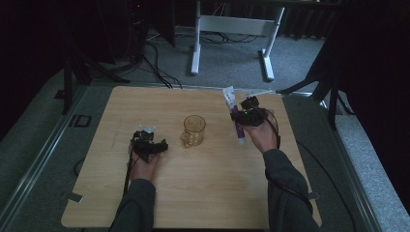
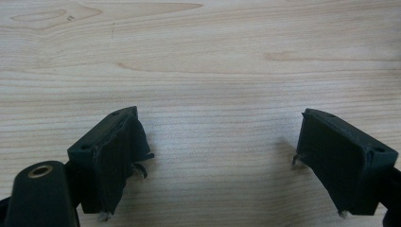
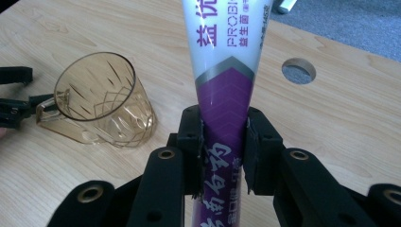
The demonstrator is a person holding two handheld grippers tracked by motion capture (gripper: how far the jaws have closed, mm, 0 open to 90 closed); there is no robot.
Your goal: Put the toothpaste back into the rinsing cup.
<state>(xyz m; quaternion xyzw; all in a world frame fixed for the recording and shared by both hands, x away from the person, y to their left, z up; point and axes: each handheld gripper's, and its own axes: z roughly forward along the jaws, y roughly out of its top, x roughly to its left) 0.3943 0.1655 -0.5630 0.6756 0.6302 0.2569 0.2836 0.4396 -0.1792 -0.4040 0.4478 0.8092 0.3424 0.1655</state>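
From the high view I have the wooden bench (image 1: 193,193) in front of me with a gripper in each hand. My right gripper (image 1: 241,112) is clenched on a toothpaste tube (image 1: 230,98), white at the crimped end and purple lower down. The right gripper view shows this plainly: both black jaws press against the purple part of the tube (image 3: 222,90) from either side, with the white printed end rising up and away from the camera. In the high view the tube is tilted, its white end pointing toward the far edge of the bench and its purple end sticking out below the right hand (image 1: 263,135).

My left gripper (image 1: 149,137) rests low over the bench on the near left, well apart from the tube. Its own view shows the jaws spread wide with nothing between them but bare wood grain (image 2: 213,71) (so, released).

Between the two grippers stands an amber see-through mug (image 1: 194,130), upright, with its handle toward the near left. In the right gripper view the mug (image 3: 101,101) sits left of the tube, not touching it, and the left gripper's black jaws (image 3: 14,101) poke in at the left edge, just beside the mug's handle. A round hole (image 3: 299,70) in the bench shows to the right of the tube.
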